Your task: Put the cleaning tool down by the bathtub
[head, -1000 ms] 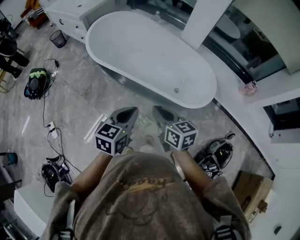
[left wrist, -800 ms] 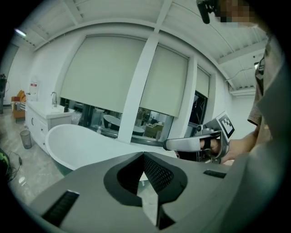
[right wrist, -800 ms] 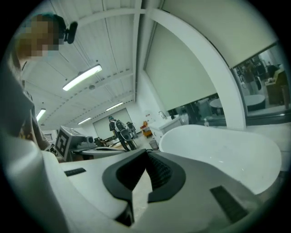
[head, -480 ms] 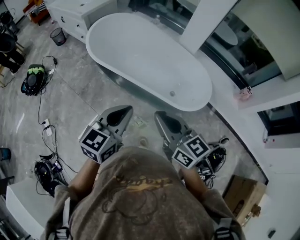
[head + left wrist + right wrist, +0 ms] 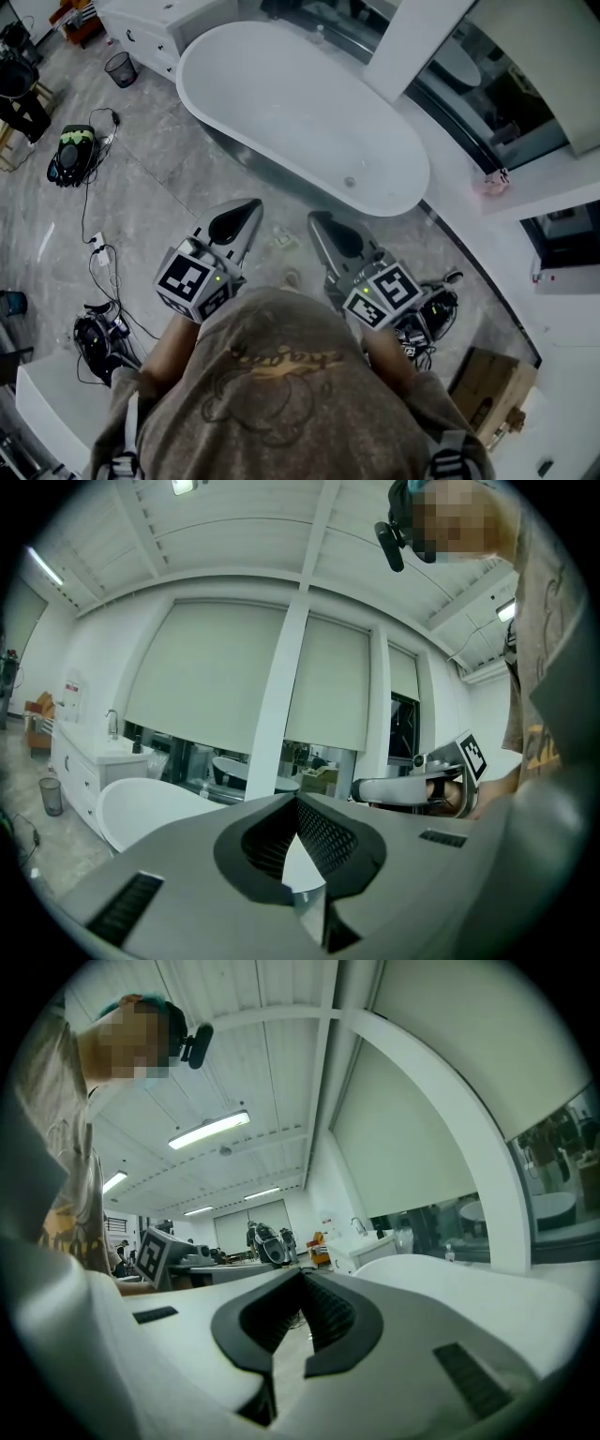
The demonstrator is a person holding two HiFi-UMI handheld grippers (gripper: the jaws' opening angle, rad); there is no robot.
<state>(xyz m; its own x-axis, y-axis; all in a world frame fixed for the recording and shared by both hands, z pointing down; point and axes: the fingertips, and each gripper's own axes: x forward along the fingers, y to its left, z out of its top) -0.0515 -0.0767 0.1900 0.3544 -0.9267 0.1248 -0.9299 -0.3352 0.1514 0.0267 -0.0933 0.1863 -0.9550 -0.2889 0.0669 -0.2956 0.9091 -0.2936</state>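
The white oval bathtub stands on the grey marble floor ahead of me. Both grippers hover side by side above the floor just short of it. My left gripper is shut, its ribbed pads meeting at the tip with nothing between them. My right gripper is also shut and empty, with its pads closed together. Neither gripper holds a cleaning tool. The tub's rim shows in the left gripper view and in the right gripper view.
A black device with cables lies on the floor right of the tub's near end. A black-and-green machine, a waste bin, loose cables and another black device sit at the left. A cardboard box stands at the lower right.
The two grippers have drawn back towards my body and slightly apart, their marker cubes turning outward. Both stayed shut and empty.
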